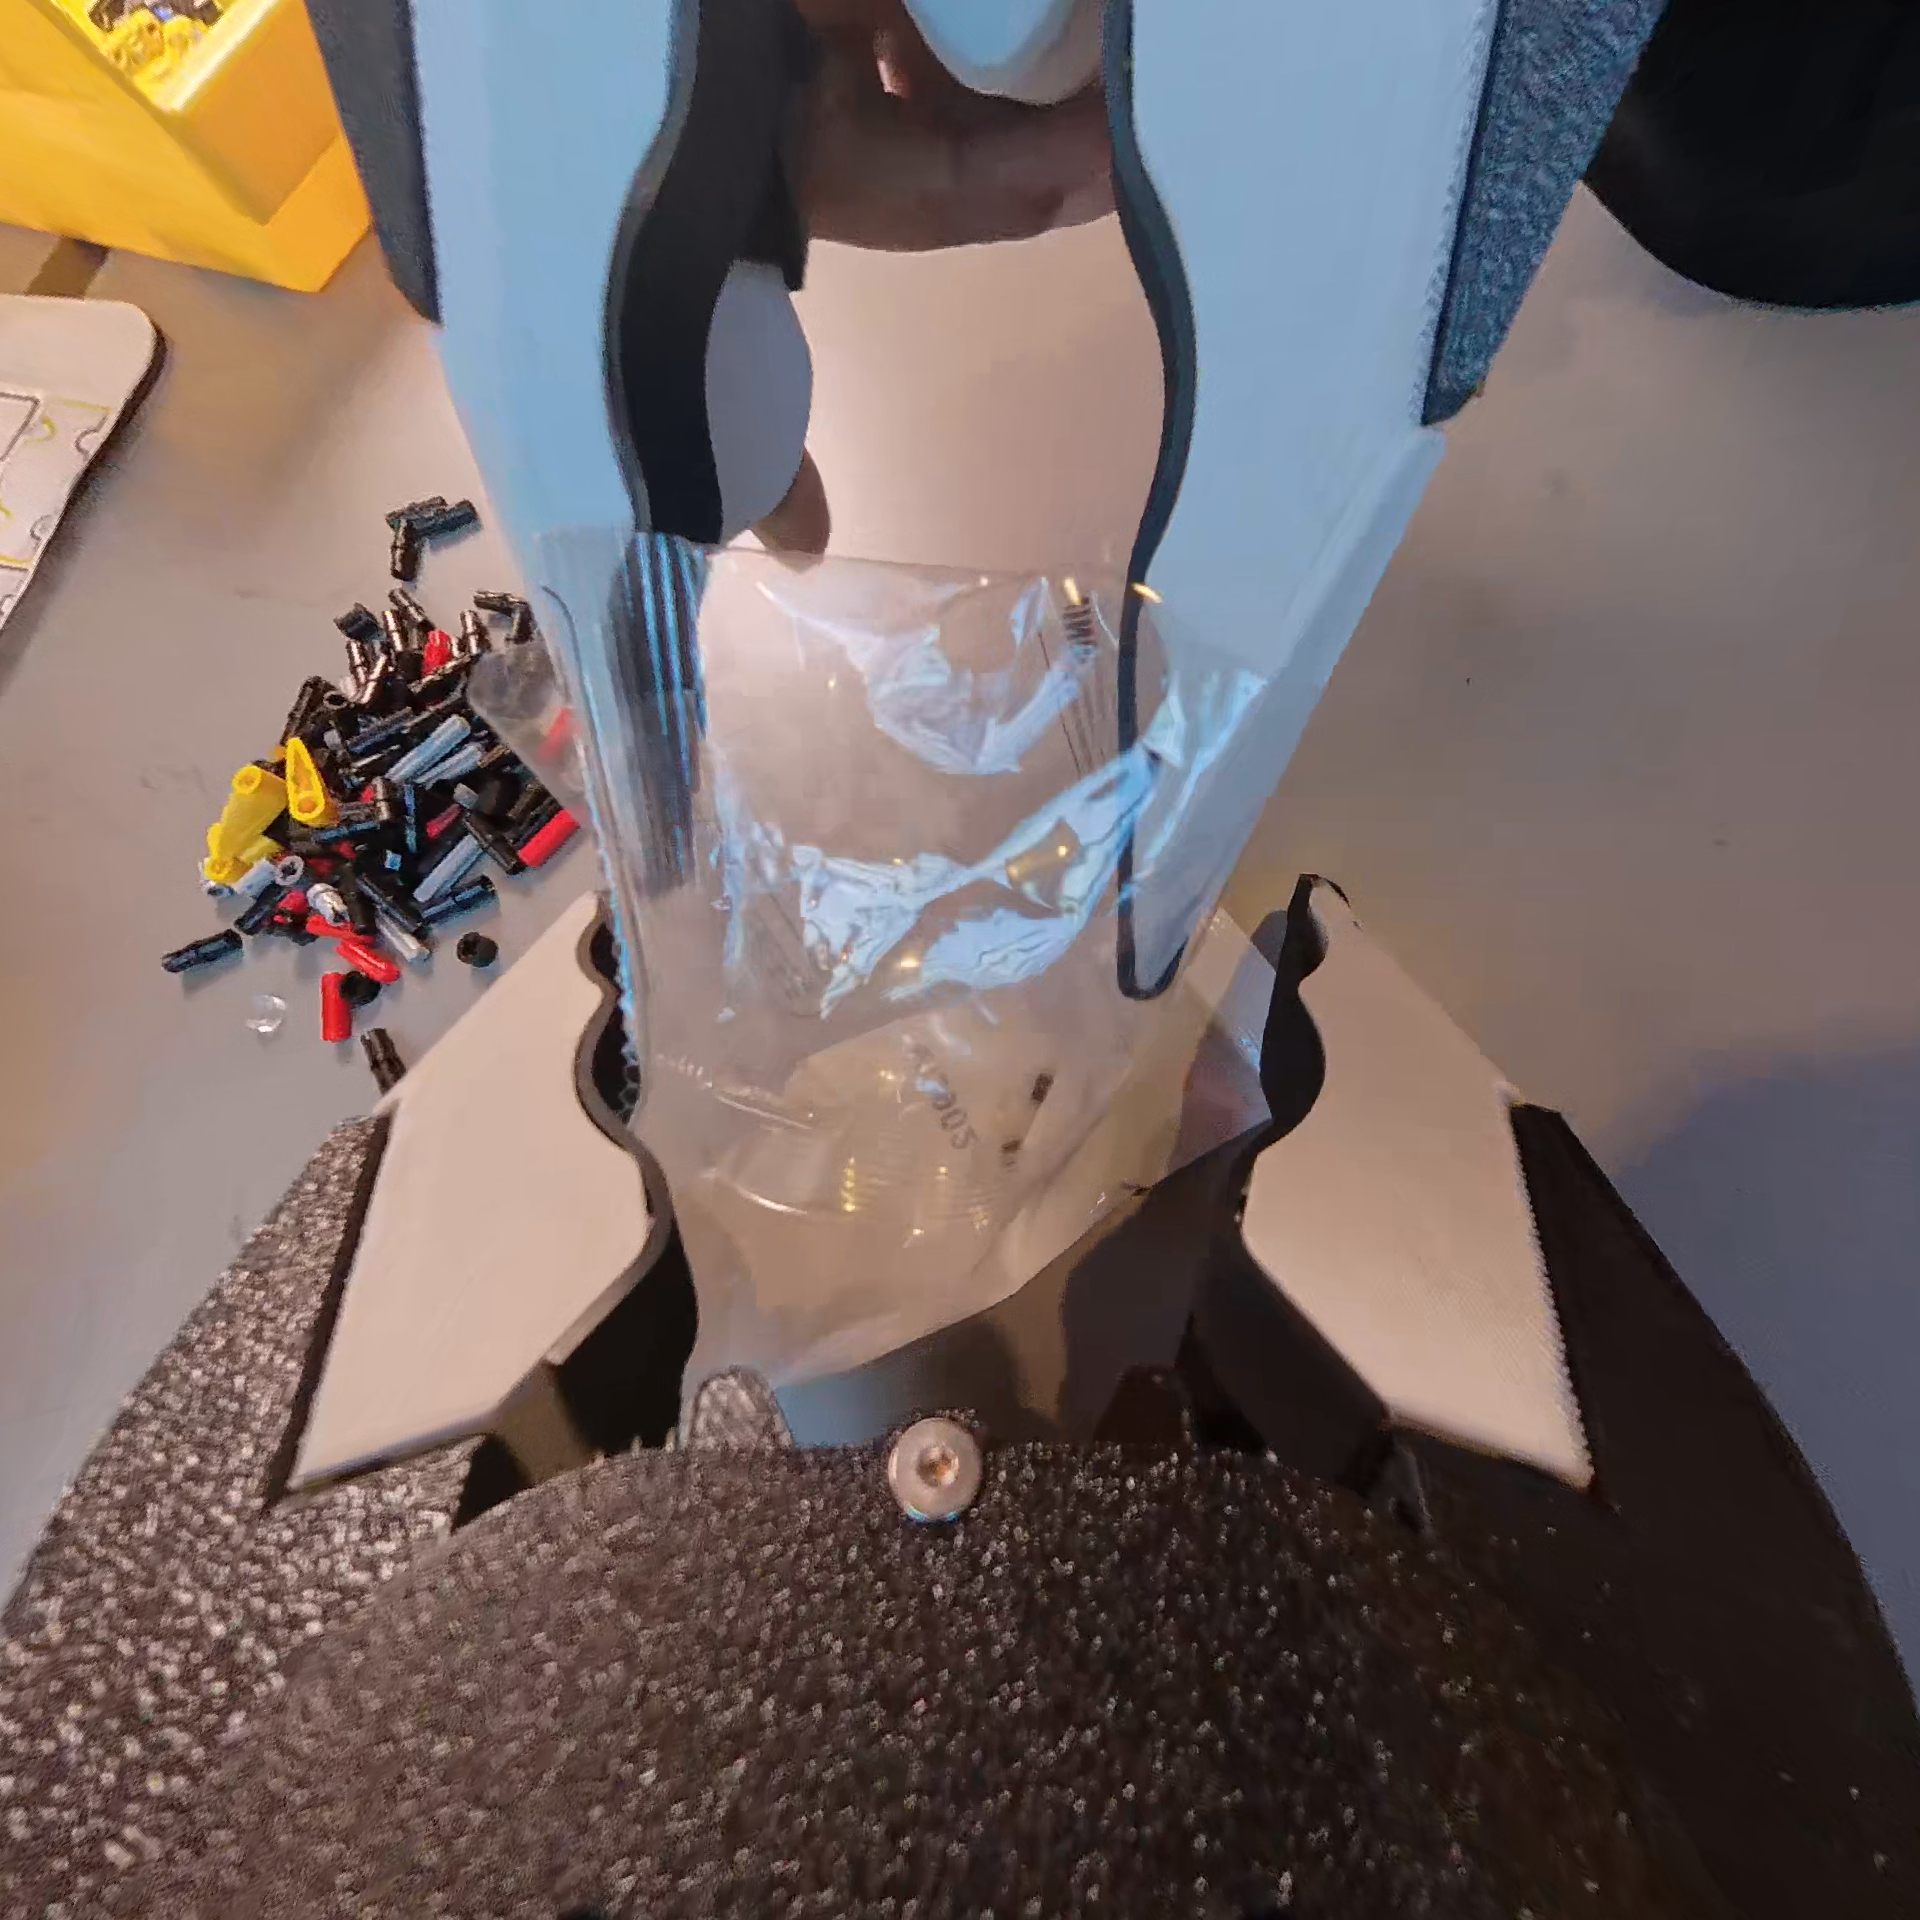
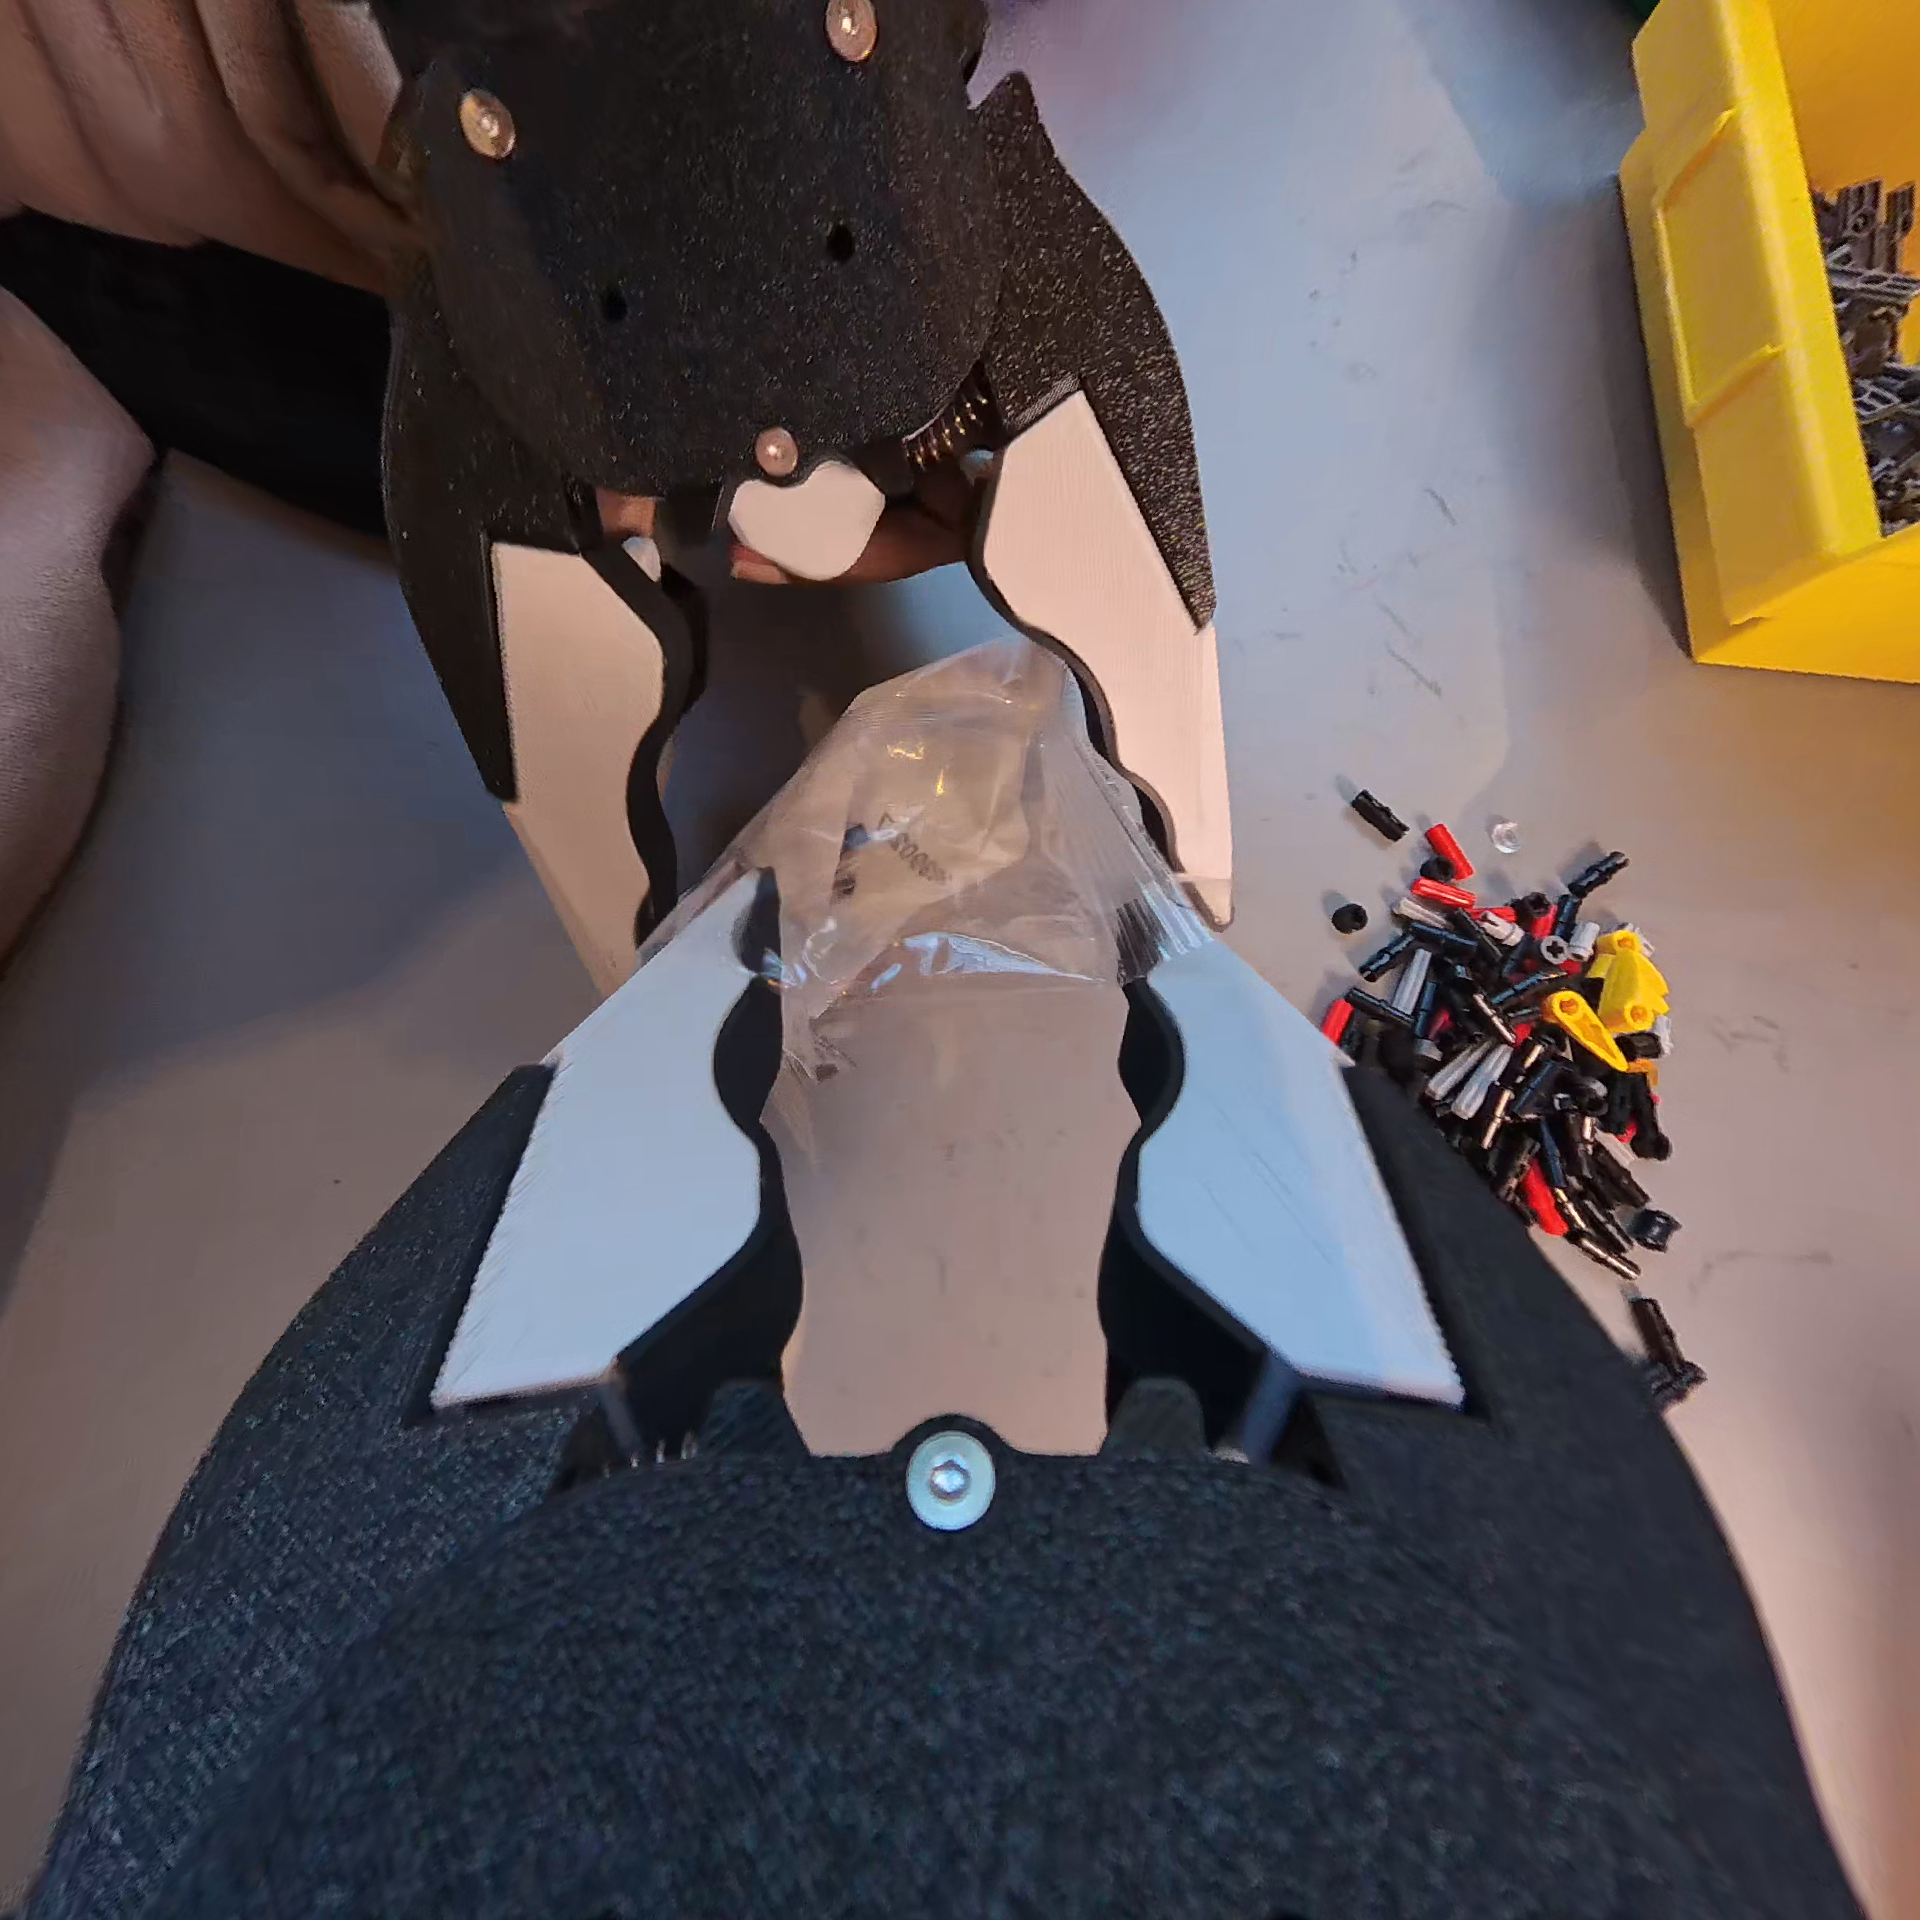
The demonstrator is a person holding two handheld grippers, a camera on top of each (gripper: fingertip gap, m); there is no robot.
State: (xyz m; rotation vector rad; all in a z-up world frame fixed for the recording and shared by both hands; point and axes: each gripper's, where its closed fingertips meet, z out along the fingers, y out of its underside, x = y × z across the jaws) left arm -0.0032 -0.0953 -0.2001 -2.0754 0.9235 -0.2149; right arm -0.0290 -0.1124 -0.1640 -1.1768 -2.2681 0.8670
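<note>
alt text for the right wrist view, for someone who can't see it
A clear plastic bag hangs between two open claws above a grey table: the right claw in the foreground and the left claw facing it. A pile of small black, red, grey and yellow parts lies right, near a yellow bin.

Printing present, contents not transcribed.

Clear plastic bag: a short dark printed code on the lower part of the film, seen reversed through the plastic in the left wrist view; the same mark shows on the bag in the right wrist view, small and partly creased. A second faint printed line runs near the bag's upper right edge.

Flat card at the left on the worktop: line drawings only, no legible writing.
</note>
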